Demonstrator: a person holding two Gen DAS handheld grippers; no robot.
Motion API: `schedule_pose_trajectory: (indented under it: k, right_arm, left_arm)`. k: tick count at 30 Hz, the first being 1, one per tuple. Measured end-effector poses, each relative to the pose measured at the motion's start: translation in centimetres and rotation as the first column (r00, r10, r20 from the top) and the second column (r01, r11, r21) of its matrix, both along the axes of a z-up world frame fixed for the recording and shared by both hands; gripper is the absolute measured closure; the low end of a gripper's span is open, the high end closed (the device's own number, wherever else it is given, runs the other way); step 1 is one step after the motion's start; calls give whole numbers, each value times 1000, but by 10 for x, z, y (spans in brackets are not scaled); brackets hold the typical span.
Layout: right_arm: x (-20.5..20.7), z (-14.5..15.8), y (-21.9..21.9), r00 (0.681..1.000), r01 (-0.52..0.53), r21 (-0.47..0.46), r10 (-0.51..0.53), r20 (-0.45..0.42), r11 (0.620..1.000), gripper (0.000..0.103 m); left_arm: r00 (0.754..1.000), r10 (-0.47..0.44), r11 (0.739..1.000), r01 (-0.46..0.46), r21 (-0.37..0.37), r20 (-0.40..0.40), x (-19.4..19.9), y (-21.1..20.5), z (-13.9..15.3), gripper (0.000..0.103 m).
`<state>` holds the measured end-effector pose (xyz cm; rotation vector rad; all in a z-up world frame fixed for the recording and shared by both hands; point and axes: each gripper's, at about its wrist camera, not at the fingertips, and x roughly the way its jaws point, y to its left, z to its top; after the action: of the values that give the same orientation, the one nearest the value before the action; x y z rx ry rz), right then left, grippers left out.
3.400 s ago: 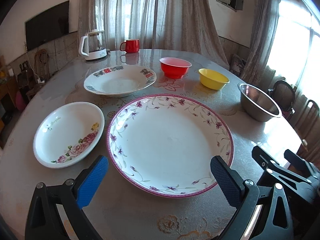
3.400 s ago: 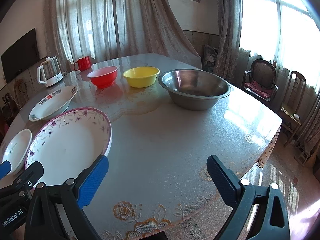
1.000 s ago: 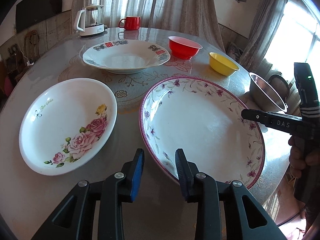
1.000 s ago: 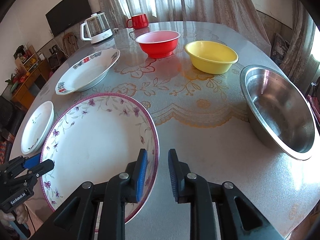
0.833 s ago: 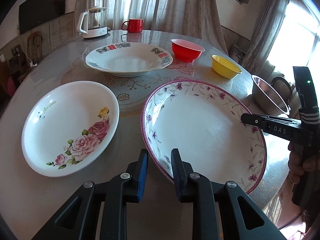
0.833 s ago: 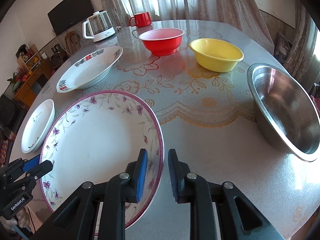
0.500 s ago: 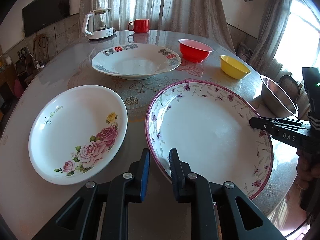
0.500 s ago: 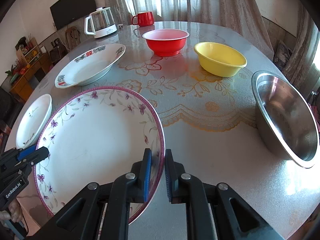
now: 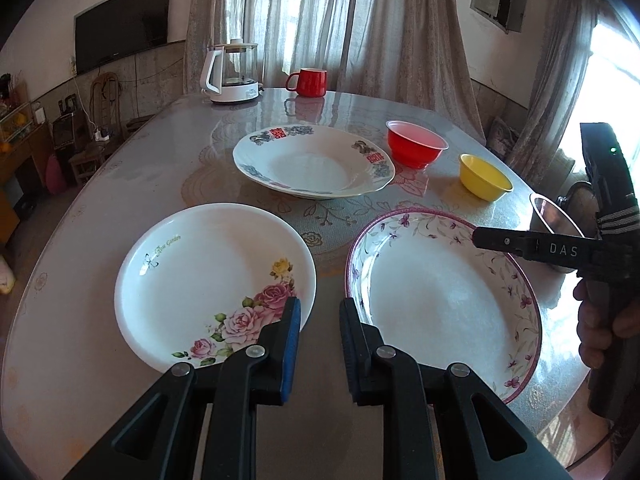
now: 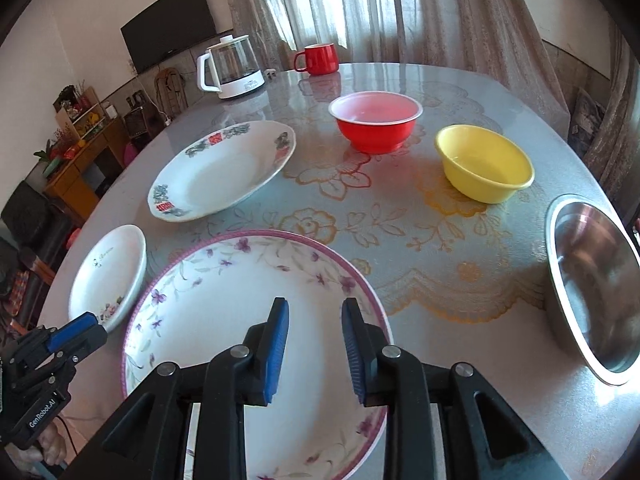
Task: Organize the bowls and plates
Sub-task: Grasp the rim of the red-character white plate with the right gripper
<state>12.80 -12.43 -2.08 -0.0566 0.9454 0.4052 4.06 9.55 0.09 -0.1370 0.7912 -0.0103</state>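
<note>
A large plate with a purple flower rim [image 9: 440,300] lies at the near right of the table, and a smaller rose plate [image 9: 212,280] lies to its left. My left gripper [image 9: 320,320] hovers over the bare gap between the two plates, its jaws narrowly parted with nothing in them. My right gripper [image 10: 315,312] hangs above the large plate [image 10: 224,300], and its jaws are opening with nothing between them. Further back stand a plate with red characters [image 9: 312,164], a red bowl [image 10: 376,120] and a yellow bowl [image 10: 484,164].
A steel bowl [image 10: 592,288] sits at the table's right edge. A glass kettle [image 9: 234,72] and a red mug [image 9: 308,82] stand at the far side. The round table [image 9: 120,168] has a patterned glossy cover. A hand [image 9: 600,320] holds the right gripper.
Both grippers went from wide open to nearly shut. The left one then shifted to the gap between the plates. The right one moved over the large plate and parted its jaws again.
</note>
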Motion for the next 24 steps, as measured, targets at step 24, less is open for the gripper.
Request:
schedule_pose_trajectory:
  k: [24]
  right_arm:
    - [77, -7, 36, 977, 79, 254, -24, -211, 964, 76]
  left_arm:
    - [993, 112, 992, -113, -58, -27, 53, 54, 10, 82]
